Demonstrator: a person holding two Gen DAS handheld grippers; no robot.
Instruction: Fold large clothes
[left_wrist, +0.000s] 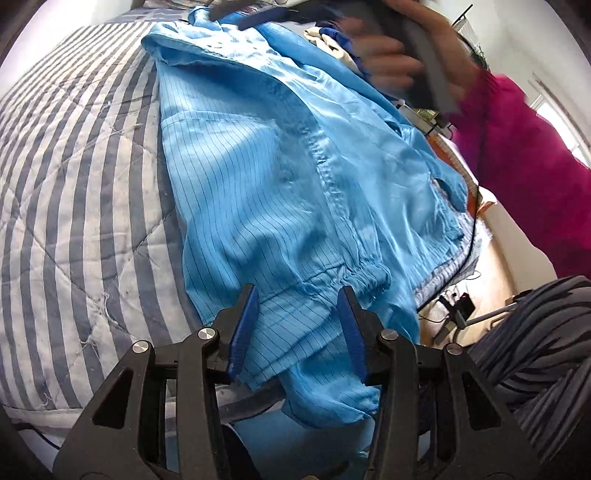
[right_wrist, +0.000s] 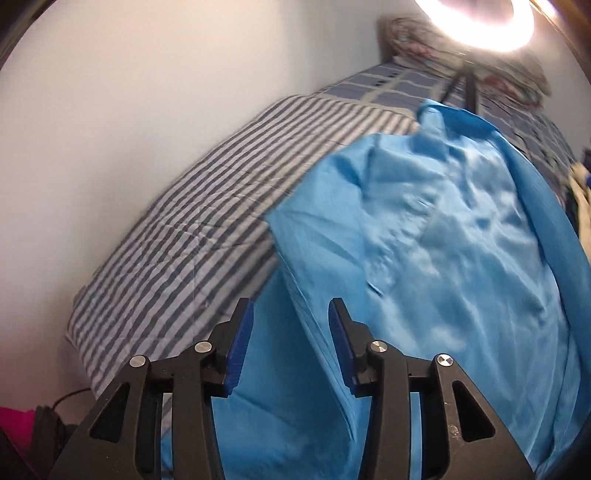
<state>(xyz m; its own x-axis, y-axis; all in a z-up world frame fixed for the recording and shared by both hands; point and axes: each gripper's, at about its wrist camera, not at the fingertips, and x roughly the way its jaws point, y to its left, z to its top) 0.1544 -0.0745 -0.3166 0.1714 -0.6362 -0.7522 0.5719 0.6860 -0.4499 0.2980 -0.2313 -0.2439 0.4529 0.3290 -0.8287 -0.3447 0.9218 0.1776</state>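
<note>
A large light-blue pinstriped garment lies spread on a striped bed quilt, its elastic cuff near the bed's edge. My left gripper hovers over the garment's near hem with its jaws apart; the blue pads do not press the cloth. My right gripper is open just above the same blue garment, with nothing pinched. In the left wrist view the right gripper appears blurred at the top, over the collar end, held by a hand in a magenta sleeve.
The striped quilt runs along a white wall. A checked blue sheet and a pile of other clothes lie beyond the garment. A bright ring lamp on a tripod stands at the bed's far end. Floor clutter lies beside the bed.
</note>
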